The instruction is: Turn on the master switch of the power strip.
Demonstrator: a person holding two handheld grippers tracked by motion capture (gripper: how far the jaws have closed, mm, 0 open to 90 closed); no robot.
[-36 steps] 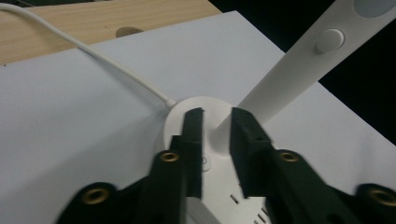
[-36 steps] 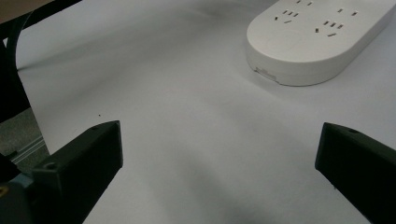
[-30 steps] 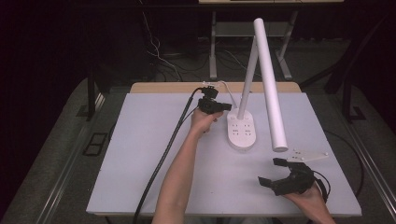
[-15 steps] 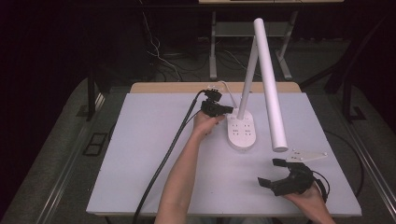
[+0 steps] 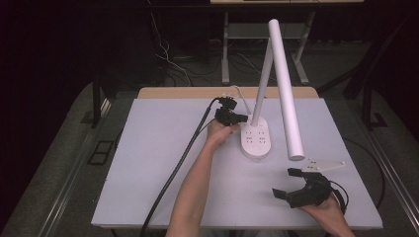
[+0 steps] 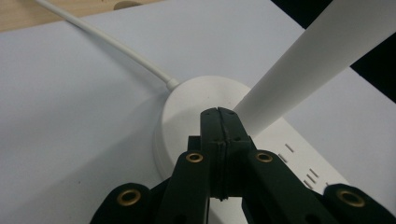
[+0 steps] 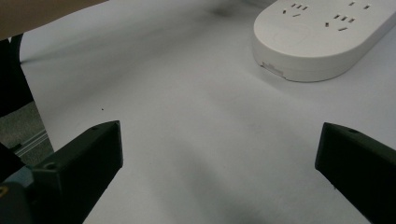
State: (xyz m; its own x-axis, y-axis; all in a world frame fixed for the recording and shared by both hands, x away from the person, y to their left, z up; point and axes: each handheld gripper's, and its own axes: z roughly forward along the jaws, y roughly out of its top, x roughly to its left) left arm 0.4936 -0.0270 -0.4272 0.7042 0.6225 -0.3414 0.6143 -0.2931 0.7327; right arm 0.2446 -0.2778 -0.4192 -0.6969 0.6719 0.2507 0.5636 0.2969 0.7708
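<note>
White lamp base, cord, closed left hand-held gripper

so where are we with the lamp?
Done: left tool has reached the lamp base, jaws shut, tips at the stem foot. In hand: possibly pressing a control there; lamp head looks unlit. Left: right tool idles open, holding nothing.

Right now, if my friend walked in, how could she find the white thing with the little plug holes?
Look at the pale table and find the tall white lamp leaning over it. At the foot of its stem lies a flat, oval white base with plug holes on top. The left gripper, shut, sits by its far end, and a white cord leaves from there.
</note>
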